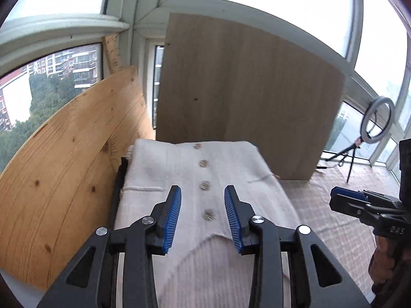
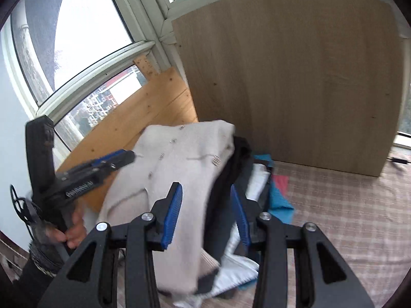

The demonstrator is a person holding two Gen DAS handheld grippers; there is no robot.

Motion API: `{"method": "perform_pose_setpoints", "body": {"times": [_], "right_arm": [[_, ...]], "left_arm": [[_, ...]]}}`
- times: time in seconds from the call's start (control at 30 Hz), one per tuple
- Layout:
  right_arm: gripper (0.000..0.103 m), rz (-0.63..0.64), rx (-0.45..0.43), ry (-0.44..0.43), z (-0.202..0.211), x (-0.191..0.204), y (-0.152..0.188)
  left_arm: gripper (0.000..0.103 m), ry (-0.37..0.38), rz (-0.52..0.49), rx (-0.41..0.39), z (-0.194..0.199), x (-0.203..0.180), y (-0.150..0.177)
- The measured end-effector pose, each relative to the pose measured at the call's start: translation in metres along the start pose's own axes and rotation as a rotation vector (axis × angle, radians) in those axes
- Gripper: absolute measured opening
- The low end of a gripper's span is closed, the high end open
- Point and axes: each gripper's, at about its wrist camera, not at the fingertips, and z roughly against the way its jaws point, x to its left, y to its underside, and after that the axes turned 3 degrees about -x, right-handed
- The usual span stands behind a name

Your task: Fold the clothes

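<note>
Left gripper: the left gripper [image 1: 203, 202] is seen from its own camera with both blue-padded fingers spread apart and nothing between them. It hangs over the cardigan; whether it touches the cloth cannot be told. In the right wrist view it appears at the left [image 2: 120, 157], side-on, tips at the garment's edge, its gap hard to judge from there.

Right gripper: the right gripper [image 2: 206, 200] has its jaws parted, empty, above the right edge of the pile. In the left wrist view only part of it shows at the far right [image 1: 345, 200], cut off by the frame.

Hand: a person's left hand [image 2: 73, 233] grips the left tool's handle; the wrist is partly hidden by a dark sleeve.

Cardigan: a cream knitted cardigan [image 1: 195, 177] lies folded, button row facing up, on top of a stack of clothes. Its near edge is blurred in the right wrist view [image 2: 179, 159].

Stack beneath: dark, white and teal garments [image 2: 259, 179] poke out to the right of the cardigan; how many there are cannot be made out.

Surface: a checked cloth [image 2: 346, 205] covers the surface under the pile.

Backdrop: a pale wooden board [image 1: 246, 95] stands behind the pile, a knotty pine board [image 1: 69, 159] leans at the left, both before windows.

Far right: a ring light on a tripod [image 1: 375, 120], small and distorted.
</note>
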Motion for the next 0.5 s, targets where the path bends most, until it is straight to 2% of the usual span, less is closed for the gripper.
{"method": "perform_pose_setpoints", "body": {"times": [0.07, 0.17, 0.23, 0.33, 0.43, 0.5], "right_arm": [[0.042, -0.021, 0.032, 0.085, 0.03, -0.025, 0.028], [0.044, -0.122, 0.065, 0.223, 0.066, -0.068, 0.072], [0.044, -0.206, 0.099, 0.286, 0.086, -0.096, 0.099], [0.044, -0.297, 0.086, 0.332, 0.114, -0.125, 0.127], [0.044, -0.251, 0.081, 0.407, 0.125, -0.13, 0.135], [0.045, -0.203, 0.081, 0.407, 0.131, -0.128, 0.14]], "left_arm": [[0.041, 0.049, -0.047, -0.004, 0.015, -0.026, 0.013], [0.043, 0.097, -0.1, 0.003, 0.03, -0.065, 0.039], [0.045, 0.111, -0.066, 0.004, 0.036, -0.081, 0.056], [0.046, 0.111, 0.041, 0.051, 0.032, -0.096, 0.082], [0.046, 0.091, 0.097, 0.09, 0.037, -0.117, 0.109], [0.047, 0.053, 0.083, 0.103, 0.042, -0.134, 0.119]]}}
